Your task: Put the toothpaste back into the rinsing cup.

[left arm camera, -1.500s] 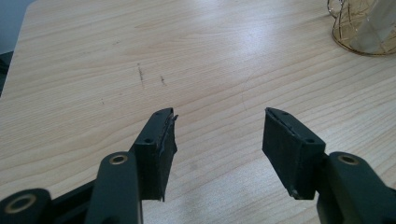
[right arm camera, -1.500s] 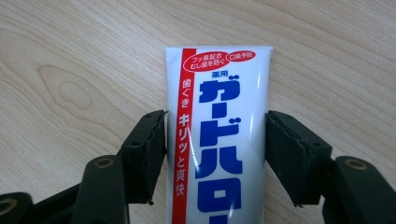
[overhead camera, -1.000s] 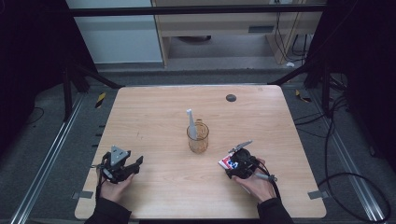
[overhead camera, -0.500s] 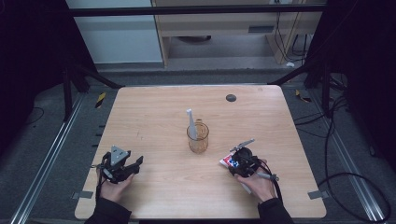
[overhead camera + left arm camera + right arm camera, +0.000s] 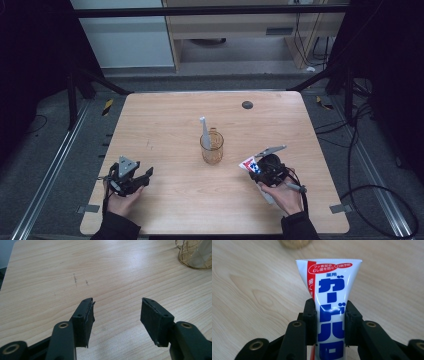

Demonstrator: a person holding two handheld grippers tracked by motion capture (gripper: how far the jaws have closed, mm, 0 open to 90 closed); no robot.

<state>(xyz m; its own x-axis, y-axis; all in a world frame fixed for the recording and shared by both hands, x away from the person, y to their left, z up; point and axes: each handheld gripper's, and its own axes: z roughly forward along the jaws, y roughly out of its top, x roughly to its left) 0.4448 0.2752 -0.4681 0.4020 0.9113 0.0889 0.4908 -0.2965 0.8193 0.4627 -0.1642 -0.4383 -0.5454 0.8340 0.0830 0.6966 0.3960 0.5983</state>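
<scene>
A white toothpaste tube (image 5: 329, 290) with blue and red print stands between the jaws of my right gripper (image 5: 330, 304), crimped end pointing away. Those jaws have just been closing and now press on the tube's sides. In the high view the right gripper (image 5: 260, 168) sits at the table's front right, the tube (image 5: 248, 164) sticking out toward an amber glass mug (image 5: 212, 149). A white toothbrush (image 5: 204, 129) leans in the mug. My left gripper (image 5: 145, 175) rests at the front left, open, with bare wood between its jaws (image 5: 116, 302); the mug (image 5: 195, 255) lies off to its far right.
The wooden table (image 5: 165, 120) has a small dark round cap (image 5: 247, 105) near its back edge. Cables (image 5: 360, 150) trail over the floor to the right. Metal rails run along the floor on the left.
The right gripper has closed on the toothpaste tube and risen a little off the table with it. The left gripper has stayed where it was.
</scene>
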